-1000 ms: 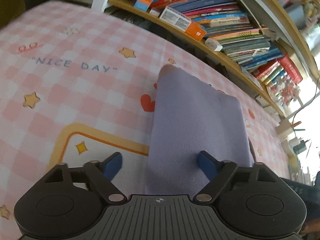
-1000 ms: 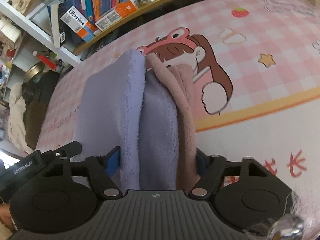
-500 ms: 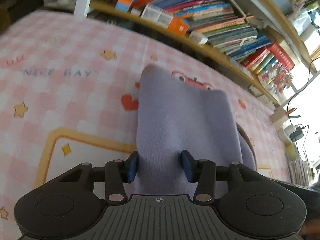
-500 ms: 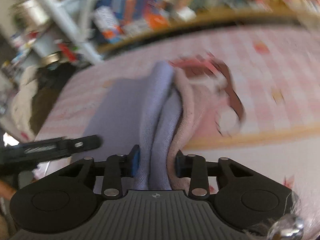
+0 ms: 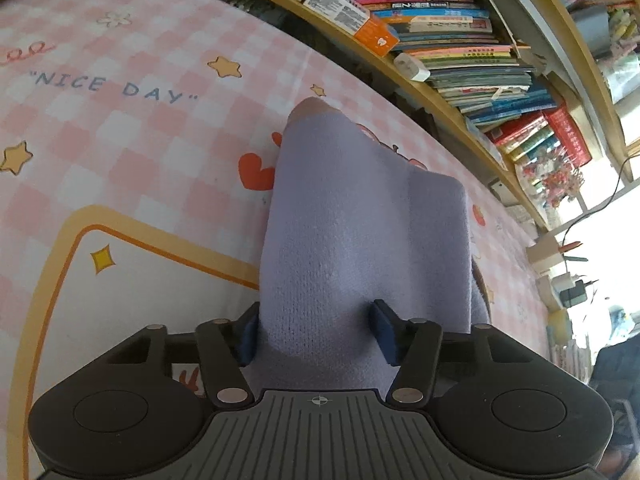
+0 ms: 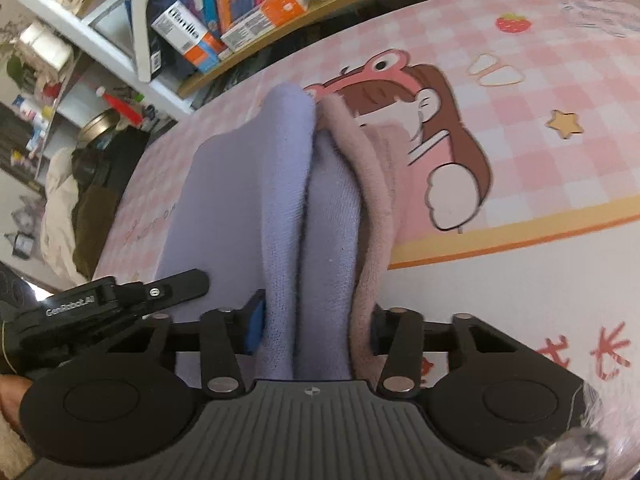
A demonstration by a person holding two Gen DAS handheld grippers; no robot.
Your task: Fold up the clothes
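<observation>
A folded lavender knit garment (image 5: 360,232) lies on the pink checked sheet (image 5: 120,128) and runs into my left gripper (image 5: 318,336), whose blue pads press on its near end. In the right wrist view the same garment (image 6: 288,208) shows two lavender folds with a dusty pink layer (image 6: 376,200) on its right. My right gripper (image 6: 314,328) is shut on those bunched layers. The left gripper's black body (image 6: 108,300) shows at the left of that view, beside the cloth.
A wooden bookshelf (image 5: 460,52) full of books and boxes runs along the far edge of the bed. A white shelf unit (image 6: 132,60) with bottles and clutter stands at the far left. Cartoon prints cover the sheet (image 6: 540,140) to the right.
Both grippers have gone from open around the garment to shut on it. The cloth's near end now looks a little raised and bunched between the pads.
</observation>
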